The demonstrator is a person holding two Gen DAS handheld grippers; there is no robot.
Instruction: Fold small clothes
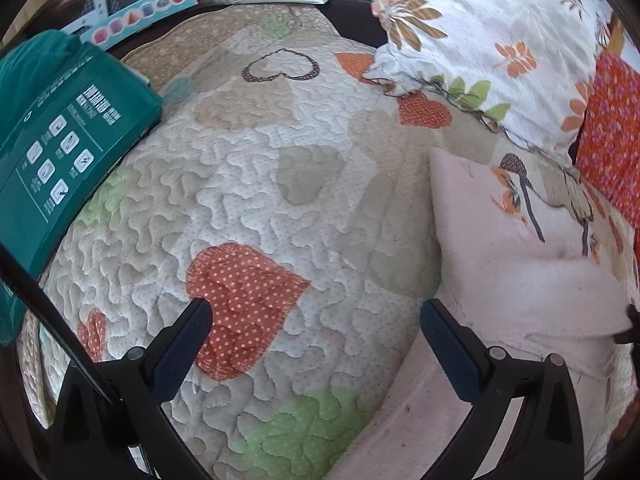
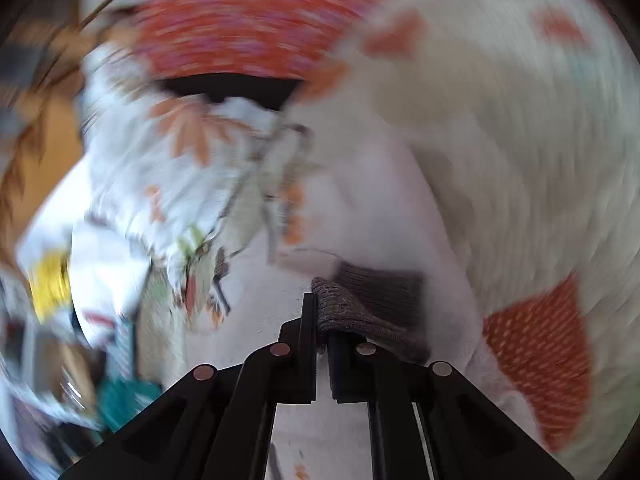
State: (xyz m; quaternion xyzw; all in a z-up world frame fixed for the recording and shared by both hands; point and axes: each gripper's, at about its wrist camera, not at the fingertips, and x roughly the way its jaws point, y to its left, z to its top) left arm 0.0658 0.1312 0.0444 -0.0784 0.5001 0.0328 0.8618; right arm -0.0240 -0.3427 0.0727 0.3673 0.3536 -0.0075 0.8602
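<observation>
L gripper (image 1: 316, 322) hangs w/ fingers spread wide, nothing between the pads; under the gap lies the quilted bedspread (image 1: 248, 184), an orange dotted heart patch (image 1: 240, 300) just inside the left finger (image 1: 188, 344) and reaching toward the middle. The right finger (image 1: 448, 344) sits over the edge of a pale pink garment (image 1: 520, 260), which spreads out beyond and to the outer side of that finger, flat on the spread, w/ a bird-like print (image 1: 552, 196) on its far part. Further ahead of the fingers, past the garment, a floral pillow (image 1: 480, 40); off to the left side, well apart, a teal package (image 1: 60, 140) w/ white icons. R gripper (image 2: 320, 320): fingers pressed nearly together, pinching a fold of grey-brown knit cloth (image 2: 360, 316); the knit bunches over the right finger's tip and trails off to that side, resting on the pink garment (image 2: 380, 200). Right wrist view is heavily motion-blurred, so whether the knit is a separate piece or a cuff of the pink one — can't tell. Beyond the fingertips, blurred floral fabric (image 2: 180, 168) and an orange patterned cloth (image 2: 240, 20); another orange heart (image 2: 536, 360) right of the fingers.
</observation>
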